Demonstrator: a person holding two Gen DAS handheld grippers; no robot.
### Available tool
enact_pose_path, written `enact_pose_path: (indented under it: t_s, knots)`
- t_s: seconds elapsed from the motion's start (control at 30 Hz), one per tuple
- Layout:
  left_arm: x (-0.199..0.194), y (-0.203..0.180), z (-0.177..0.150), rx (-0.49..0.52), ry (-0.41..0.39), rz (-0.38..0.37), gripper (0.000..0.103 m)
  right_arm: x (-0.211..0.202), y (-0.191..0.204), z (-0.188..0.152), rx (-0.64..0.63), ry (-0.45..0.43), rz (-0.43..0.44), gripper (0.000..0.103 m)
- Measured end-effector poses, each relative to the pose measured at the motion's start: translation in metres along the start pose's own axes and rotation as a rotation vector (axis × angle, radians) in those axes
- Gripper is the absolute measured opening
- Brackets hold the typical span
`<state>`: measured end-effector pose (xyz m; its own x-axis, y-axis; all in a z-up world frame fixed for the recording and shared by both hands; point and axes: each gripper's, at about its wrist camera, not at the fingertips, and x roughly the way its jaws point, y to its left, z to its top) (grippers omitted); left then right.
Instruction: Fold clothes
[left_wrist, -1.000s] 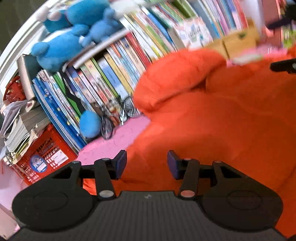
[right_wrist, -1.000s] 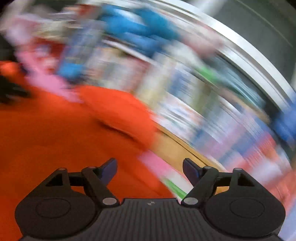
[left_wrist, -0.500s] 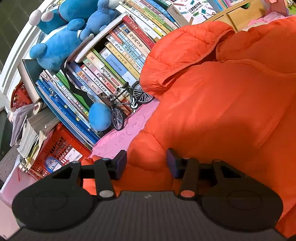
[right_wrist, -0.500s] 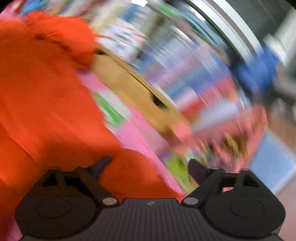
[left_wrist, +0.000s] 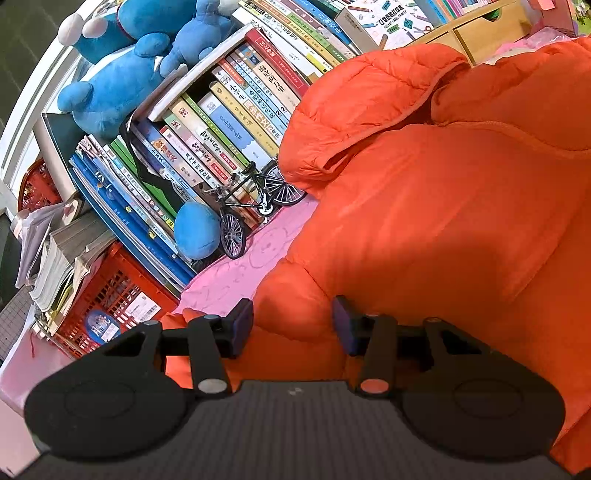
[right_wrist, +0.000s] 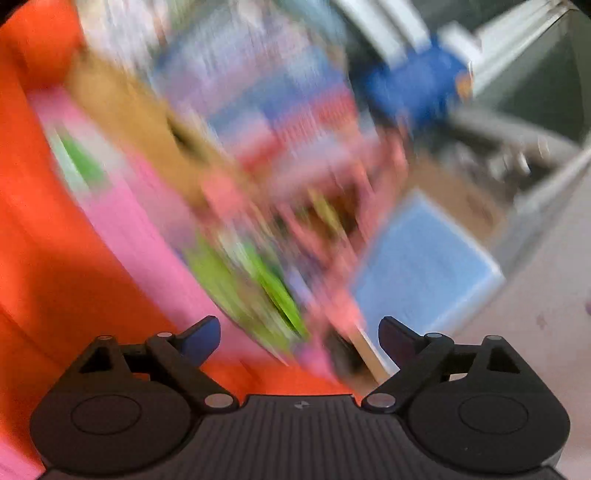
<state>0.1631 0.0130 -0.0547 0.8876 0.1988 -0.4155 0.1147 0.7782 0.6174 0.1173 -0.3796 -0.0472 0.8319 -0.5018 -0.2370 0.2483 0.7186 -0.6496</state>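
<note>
Left wrist view: left gripper (left_wrist: 293, 325) angled somewhat downward over the near-left edge of the orange puffer jacket (left_wrist: 443, 221), which lies spread on a pink cloth (left_wrist: 236, 273). Jaws part-way apart, a puffed fold of jacket bulging between the pads (left_wrist: 242, 321); whether they press it or only flank it, I cannot tell. Jacket's hood (left_wrist: 354, 110) bunched at the far side, next to leaning books (left_wrist: 221, 140). Model bicycle (left_wrist: 255, 203) and blue plush toys (left_wrist: 122, 74) to the far left; red crate (left_wrist: 110, 295) at near left.

Right wrist view: heavily blurred. Right gripper (right_wrist: 299, 336) pointing nearly level, jaws spread wide with nothing between them; jacket fills the left side and runs under the left finger.

Against a second ago: left gripper's gap almost unchanged, but it sits closer to the jacket edge, fabric now between the pads. Right gripper's jaws wider than before, and its view has swung from the jacket's middle toward the right-hand clutter.
</note>
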Motion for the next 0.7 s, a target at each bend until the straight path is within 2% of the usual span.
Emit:
enact_pose_path:
  t_s: [0.1,0.17,0.2,0.23,0.3,0.37,0.43,0.47,0.53,0.6,0.7]
  knots:
    - [0.0,0.0,0.0,0.0,0.0,-0.001,0.046,-0.029,0.019,0.043,0.172,-0.107,0.35,0.096]
    - [0.0,0.0,0.0,-0.001,-0.001,-0.002,0.046,-0.035,0.029,0.062,0.344,-0.11,0.676,0.096]
    - [0.0,0.0,0.0,-0.002,0.0,-0.003,0.046,-0.036,0.035,0.068,0.411,-0.097,0.799,0.096]
    - [0.0,0.0,0.0,-0.003,0.0,-0.004,0.046,-0.035,0.04,0.07,0.453,-0.082,0.882,0.096]
    - [0.0,0.001,0.0,-0.006,0.001,-0.006,0.046,-0.026,0.045,0.067,0.487,-0.047,0.966,0.096]
    - [0.001,0.001,0.0,-0.009,0.001,-0.009,0.046,-0.008,0.042,0.052,0.48,0.015,0.912,0.095]
    - [0.001,0.001,0.001,-0.012,0.001,-0.013,0.046,0.023,0.029,0.03,0.477,0.124,0.764,0.09]
    - [0.001,0.002,0.001,-0.015,0.002,-0.015,0.046,0.036,0.018,0.017,0.491,0.175,0.689,0.084]
    - [0.001,0.002,0.001,-0.019,0.002,-0.018,0.046,0.06,-0.018,-0.017,0.569,0.258,0.542,0.081]
    - [0.001,0.002,0.0,-0.018,0.002,-0.019,0.046,0.072,-0.062,-0.046,0.706,0.289,0.45,0.052]
    - [0.001,0.002,0.0,-0.015,0.001,-0.018,0.046,0.075,-0.103,-0.074,0.692,0.333,0.213,0.05]
